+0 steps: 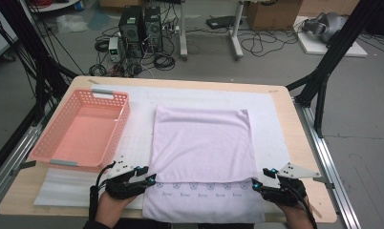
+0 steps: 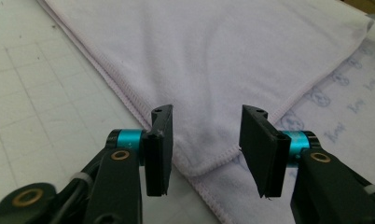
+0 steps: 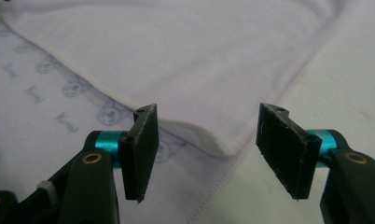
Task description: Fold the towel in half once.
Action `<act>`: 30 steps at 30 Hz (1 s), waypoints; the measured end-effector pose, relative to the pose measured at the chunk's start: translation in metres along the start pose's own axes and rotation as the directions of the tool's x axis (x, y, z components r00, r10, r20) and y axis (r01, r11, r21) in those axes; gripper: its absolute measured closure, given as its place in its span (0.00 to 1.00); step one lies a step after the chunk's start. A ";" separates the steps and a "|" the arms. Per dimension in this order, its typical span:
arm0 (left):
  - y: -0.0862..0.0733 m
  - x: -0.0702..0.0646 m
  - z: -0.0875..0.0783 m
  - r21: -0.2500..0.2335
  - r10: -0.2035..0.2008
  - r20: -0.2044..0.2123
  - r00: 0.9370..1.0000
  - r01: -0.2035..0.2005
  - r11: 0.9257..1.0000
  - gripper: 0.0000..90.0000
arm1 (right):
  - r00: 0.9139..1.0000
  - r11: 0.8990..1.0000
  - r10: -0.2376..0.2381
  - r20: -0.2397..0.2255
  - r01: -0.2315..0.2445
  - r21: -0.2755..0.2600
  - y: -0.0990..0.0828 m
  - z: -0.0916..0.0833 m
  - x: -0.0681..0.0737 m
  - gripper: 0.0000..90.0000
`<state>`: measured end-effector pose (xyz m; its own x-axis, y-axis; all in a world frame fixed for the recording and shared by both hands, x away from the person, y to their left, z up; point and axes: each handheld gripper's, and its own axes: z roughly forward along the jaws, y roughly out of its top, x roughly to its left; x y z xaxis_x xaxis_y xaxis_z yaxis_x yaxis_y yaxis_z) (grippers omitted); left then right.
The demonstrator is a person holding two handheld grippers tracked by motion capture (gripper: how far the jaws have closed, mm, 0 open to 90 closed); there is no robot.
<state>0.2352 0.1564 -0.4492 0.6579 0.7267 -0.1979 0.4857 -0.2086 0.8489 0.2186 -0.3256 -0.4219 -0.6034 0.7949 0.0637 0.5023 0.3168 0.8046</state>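
Note:
A pale lilac towel [image 1: 203, 143] lies folded on the white mat, its upper layer stopping short of a near strip printed with small blue motifs [image 1: 199, 194]. My left gripper [image 1: 149, 180] sits at the upper layer's near left corner. In the left gripper view the jaws of this gripper [image 2: 207, 114] stand apart, the stitched corner [image 2: 195, 169] lying low between them, untouched. My right gripper [image 1: 257, 185] is at the near right corner. In the right gripper view its jaws [image 3: 209, 112] are open around the folded corner [image 3: 223, 150], the pads off the cloth.
An empty pink plastic basket [image 1: 119, 125] stands at the left of the table, close to the towel's left edge. The white gridded mat [image 1: 276, 124] covers most of the wooden tabletop [image 1: 304, 157]. Computers and cables lie on the floor beyond.

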 end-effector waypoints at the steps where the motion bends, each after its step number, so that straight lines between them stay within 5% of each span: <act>1: -0.001 0.001 0.000 0.003 -0.001 0.001 1.000 0.001 1.000 0.62 | 1.000 1.000 -0.002 -0.014 0.002 -0.011 -0.001 0.002 0.000 0.43; 5: -0.003 0.002 0.003 0.023 0.010 -0.005 1.000 -0.010 1.000 0.68 | 0.999 0.998 -0.042 -0.028 0.043 0.035 -0.004 0.018 0.003 0.47; 9: -0.003 -0.003 0.006 0.055 0.062 -0.025 0.998 -0.061 0.997 0.83 | 0.993 0.991 -0.113 -0.033 0.115 0.069 -0.005 0.028 0.009 0.66; 14: -0.004 -0.005 0.005 0.063 0.081 -0.047 0.996 -0.078 0.995 0.96 | 0.990 0.985 -0.137 -0.039 0.140 0.096 -0.006 0.030 0.009 0.95; 30: 0.003 -0.007 -0.010 -0.010 0.008 0.025 1.000 -0.008 1.000 0.98 | 0.993 0.995 -0.086 -0.076 0.089 0.036 -0.004 0.011 0.003 0.97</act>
<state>0.2265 0.1571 -0.4408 0.6762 0.7082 -0.2032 0.4746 -0.2077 0.8554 0.2215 -0.3191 -0.4315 -0.6899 0.7229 0.0393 0.4687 0.4046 0.7853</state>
